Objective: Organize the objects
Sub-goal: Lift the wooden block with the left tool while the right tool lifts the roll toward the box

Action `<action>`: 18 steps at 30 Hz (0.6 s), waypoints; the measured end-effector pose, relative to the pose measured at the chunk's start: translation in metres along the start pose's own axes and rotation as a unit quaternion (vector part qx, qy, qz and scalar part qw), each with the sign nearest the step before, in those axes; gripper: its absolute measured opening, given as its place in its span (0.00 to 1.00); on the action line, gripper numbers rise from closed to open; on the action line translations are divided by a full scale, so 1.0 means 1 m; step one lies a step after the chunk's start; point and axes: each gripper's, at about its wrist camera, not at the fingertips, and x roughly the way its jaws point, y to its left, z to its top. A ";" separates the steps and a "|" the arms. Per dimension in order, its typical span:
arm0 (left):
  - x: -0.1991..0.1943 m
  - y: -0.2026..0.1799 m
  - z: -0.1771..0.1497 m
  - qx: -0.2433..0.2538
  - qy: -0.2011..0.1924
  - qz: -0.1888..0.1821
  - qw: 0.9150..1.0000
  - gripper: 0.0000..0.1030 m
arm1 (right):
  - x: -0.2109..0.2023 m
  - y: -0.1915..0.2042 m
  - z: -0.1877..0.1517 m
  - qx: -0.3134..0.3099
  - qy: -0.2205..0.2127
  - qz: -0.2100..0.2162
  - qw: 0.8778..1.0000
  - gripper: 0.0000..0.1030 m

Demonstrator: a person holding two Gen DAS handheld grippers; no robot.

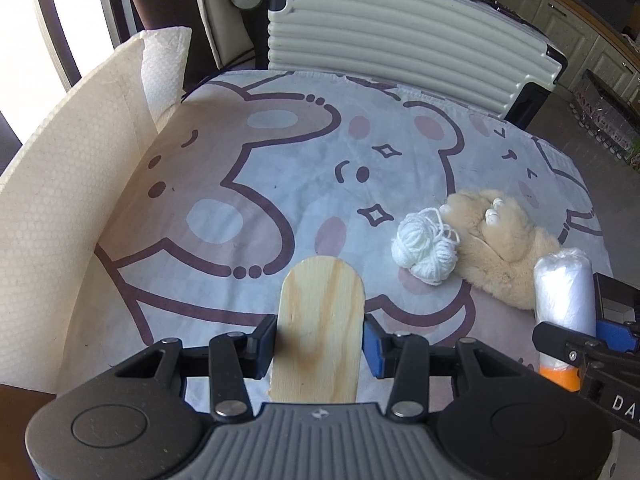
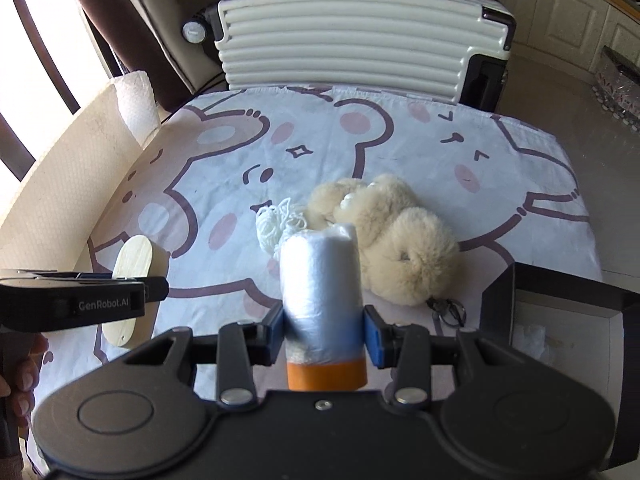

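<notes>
Both grippers are loaded up here. The left gripper is clamped on a flat wooden paddle with a rounded end, pads pressing on its two long edges, and the piece sticks out toward 12 o'clock above the cartoon bear cloth covering the desk. In the right wrist view that same paddle shows up at about 9 o'clock, off the cloth, with a hand partly visible below it at the left edge.

The right gripper is squeezing a roll of clear plastic bags with an orange core at the near end, held upright-ish between the blue pads. From the left wrist camera the roll sits at 3 o'clock.

Still lying on the cloth: a small ball of white yarn touching a fluffy beige plush toy, both around 2 o'clock in the left view. Some dark metal ring or clip thing sits at the plush's near edge.

A black box with an open top is at 3 o'clock in the right view. A ribbed white suitcase stands past the far edge at 12, and a cream foam sheet runs along the left.
</notes>
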 end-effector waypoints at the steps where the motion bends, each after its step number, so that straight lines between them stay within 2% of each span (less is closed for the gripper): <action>1: -0.004 -0.001 -0.001 0.001 -0.004 0.001 1.000 0.44 | -0.005 -0.002 0.000 0.002 -0.008 0.000 1.000 0.41; 11: -0.040 -0.016 -0.008 0.022 -0.046 0.011 0.999 0.44 | -0.037 -0.021 -0.006 0.015 -0.057 -0.027 0.998 0.41; 18: -0.058 -0.024 -0.012 0.024 -0.069 0.015 0.997 0.44 | -0.053 -0.032 -0.008 0.025 -0.085 -0.022 0.996 0.41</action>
